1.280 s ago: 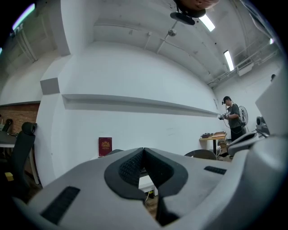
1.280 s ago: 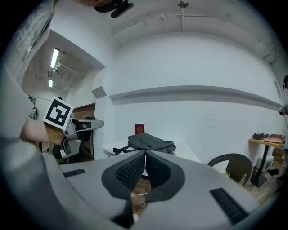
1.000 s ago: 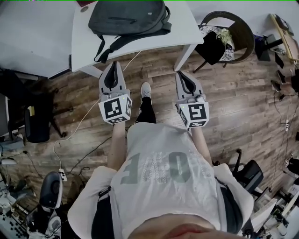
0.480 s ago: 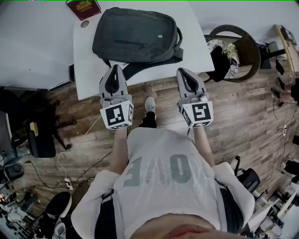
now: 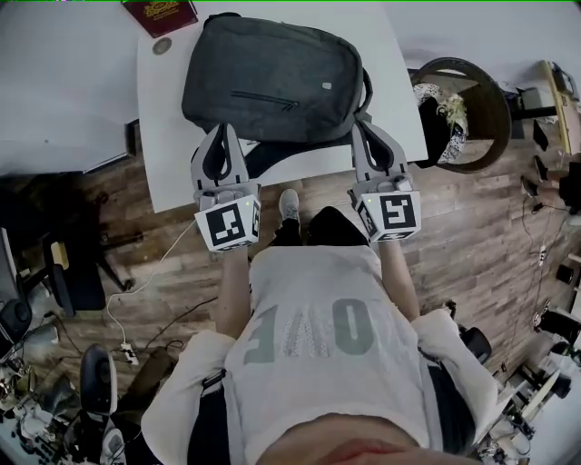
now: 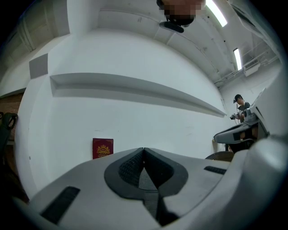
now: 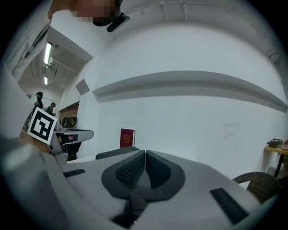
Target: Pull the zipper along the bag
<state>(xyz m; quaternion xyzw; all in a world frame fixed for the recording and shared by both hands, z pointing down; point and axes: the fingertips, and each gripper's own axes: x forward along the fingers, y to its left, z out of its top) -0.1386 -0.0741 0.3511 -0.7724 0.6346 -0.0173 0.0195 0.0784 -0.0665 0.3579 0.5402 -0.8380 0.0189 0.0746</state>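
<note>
A dark grey backpack [image 5: 272, 77] lies flat on the white table [image 5: 163, 136], with a short pocket zipper [image 5: 263, 98] across its top face. My left gripper [image 5: 221, 129] hovers over the table's near edge just left of the bag's lower corner, jaws shut and empty. At the bag's lower right corner my right gripper [image 5: 361, 127] is also shut with nothing in it. In the left gripper view the shut gripper [image 6: 143, 150] faces the white wall. In the right gripper view the gripper [image 7: 145, 152] is shut too, and the bag's top [image 7: 112, 153] shows low at the left.
A red book [image 5: 159, 11] stands at the table's far edge, also in the gripper views [image 6: 102, 148] [image 7: 127, 138]. A wicker chair [image 5: 463, 109] with clothes stands right of the table. Cables and office chairs [image 5: 95, 381] crowd the wooden floor at the left.
Both grippers have moved forward from over the floor to the table's near edge, beside the backpack. Their jaws stayed shut.
</note>
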